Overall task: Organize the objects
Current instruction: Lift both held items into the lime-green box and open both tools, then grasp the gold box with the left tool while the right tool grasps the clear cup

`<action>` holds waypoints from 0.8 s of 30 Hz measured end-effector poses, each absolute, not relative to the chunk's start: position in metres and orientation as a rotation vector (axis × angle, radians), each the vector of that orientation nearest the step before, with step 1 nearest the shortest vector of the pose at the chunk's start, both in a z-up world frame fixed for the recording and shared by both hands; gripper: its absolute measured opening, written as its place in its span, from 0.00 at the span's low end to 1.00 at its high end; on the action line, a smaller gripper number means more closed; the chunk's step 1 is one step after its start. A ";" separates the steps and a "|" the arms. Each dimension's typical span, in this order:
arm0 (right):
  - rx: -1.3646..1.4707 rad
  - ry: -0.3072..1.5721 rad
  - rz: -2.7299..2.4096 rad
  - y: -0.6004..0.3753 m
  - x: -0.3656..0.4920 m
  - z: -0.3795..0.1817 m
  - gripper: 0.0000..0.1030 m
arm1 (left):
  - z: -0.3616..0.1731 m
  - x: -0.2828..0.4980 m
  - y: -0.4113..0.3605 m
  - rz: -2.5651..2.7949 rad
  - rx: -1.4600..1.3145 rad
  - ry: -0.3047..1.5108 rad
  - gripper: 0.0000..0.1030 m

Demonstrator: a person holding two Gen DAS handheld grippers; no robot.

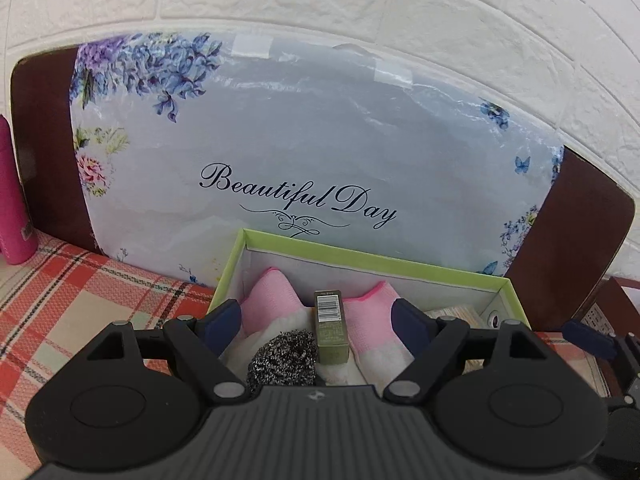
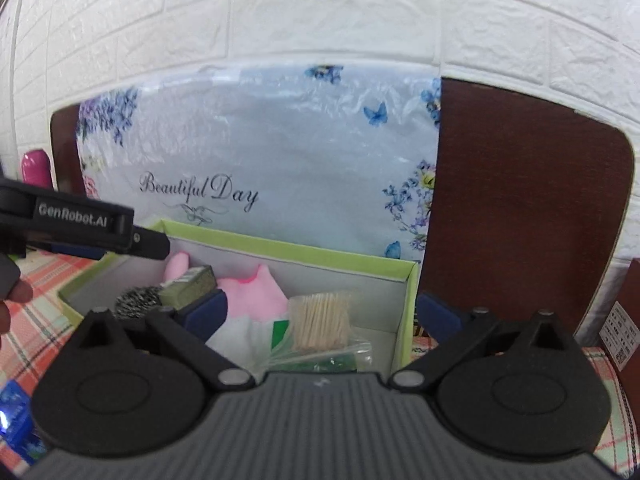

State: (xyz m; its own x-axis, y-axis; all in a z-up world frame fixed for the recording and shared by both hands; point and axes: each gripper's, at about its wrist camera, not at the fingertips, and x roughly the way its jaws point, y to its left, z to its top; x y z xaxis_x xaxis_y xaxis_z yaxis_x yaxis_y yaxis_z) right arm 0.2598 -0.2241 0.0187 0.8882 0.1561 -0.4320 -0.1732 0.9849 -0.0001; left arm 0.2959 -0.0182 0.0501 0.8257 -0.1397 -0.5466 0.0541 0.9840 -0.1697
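Hovering over green box [image 1: 360, 258] on plaid cloth [image 1: 80, 300]: left gripper [image 1: 316, 320] wide open, empty, above pink gloves [image 1: 270, 300], steel scrubber [image 1: 282, 358], olive carton [image 1: 330, 326]. Right gripper [image 2: 320, 314] wide open, empty, toothpick pack [image 2: 320, 320] betw fingers, untouched.

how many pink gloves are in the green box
2. One pink glove lies left of the small olive carton, the other glove right of it, both inside the green box. The grippers cover the near part of the box, so more could be hidden.
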 end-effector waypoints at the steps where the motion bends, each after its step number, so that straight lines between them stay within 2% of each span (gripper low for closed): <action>1: -0.034 0.443 0.169 -0.225 0.254 0.023 1.00 | 0.054 0.289 -0.020 -0.100 -0.138 0.589 0.82; 14: 0.001 0.424 0.133 -0.235 0.149 0.065 1.00 | 0.094 0.179 -0.027 -0.136 -0.130 0.504 0.83; 24: -0.065 0.466 0.084 -0.232 0.077 0.057 1.00 | 0.081 0.111 -0.028 -0.176 -0.147 0.514 0.83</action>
